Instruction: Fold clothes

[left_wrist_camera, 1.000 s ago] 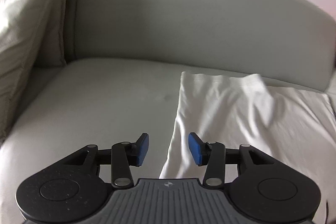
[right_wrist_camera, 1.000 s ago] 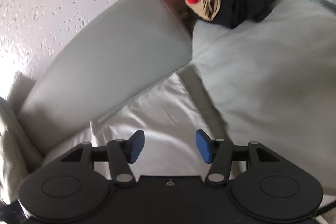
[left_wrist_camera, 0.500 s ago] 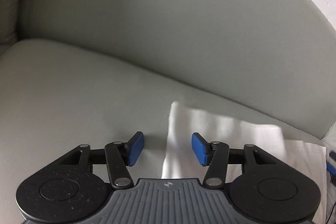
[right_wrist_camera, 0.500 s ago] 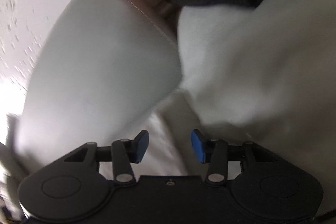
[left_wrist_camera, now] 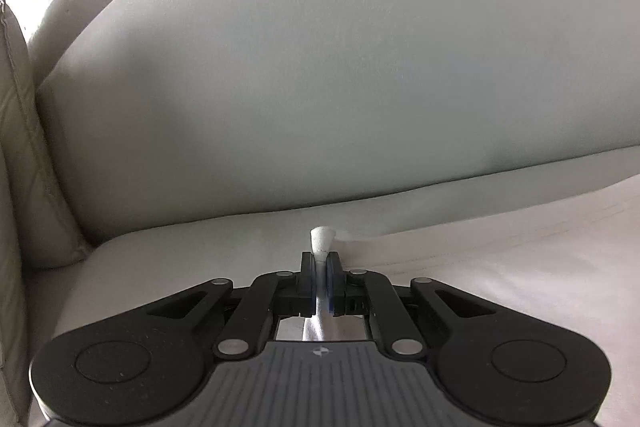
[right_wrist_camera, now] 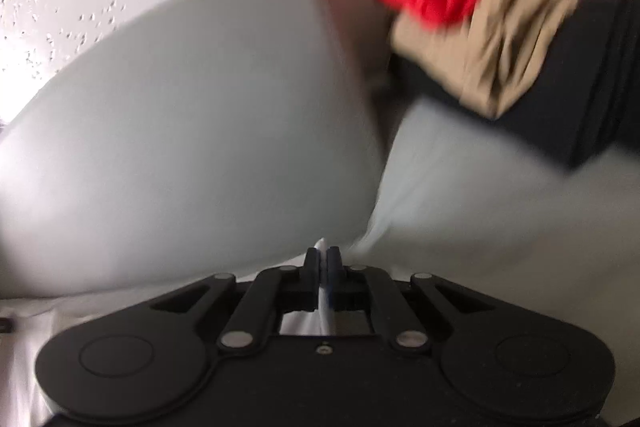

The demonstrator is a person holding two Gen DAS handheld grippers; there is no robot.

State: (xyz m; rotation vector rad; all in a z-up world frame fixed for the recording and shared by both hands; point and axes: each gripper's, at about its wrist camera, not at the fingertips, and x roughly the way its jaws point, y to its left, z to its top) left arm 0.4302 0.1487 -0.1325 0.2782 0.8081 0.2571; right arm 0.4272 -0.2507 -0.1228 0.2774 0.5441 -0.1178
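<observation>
closest to me in the left wrist view, my left gripper (left_wrist_camera: 320,281) has just been closing, and its blue pads (left_wrist_camera: 330,287) are now pressed together on a corner of the white garment (left_wrist_camera: 500,267), with a small tuft of cloth poking out past the tips. in the right wrist view my right gripper (right_wrist_camera: 322,267) has just been closing too, and its jaws pinch a thin sliver of the same white cloth (right_wrist_camera: 320,247); that view is blurred, so i can't tell how much fabric it has.

i judge the garment light, soft and limp. it will sag and drape between the two holds rather than keep any shape, and a thin pinch near the hem could slip if i pull hard. the two far corners look like the right places to hold it, with both hands level so the edge stays taut.

the garment lies flat on the sofa seat (left_wrist_camera: 180,247), with this edge just beside the seam under the backrest (left_wrist_camera: 340,67). further off in the right view, a pile of red, tan and black clothes (right_wrist_camera: 520,7) sits on the cushion beyond the backrest, well apart from my work.
</observation>
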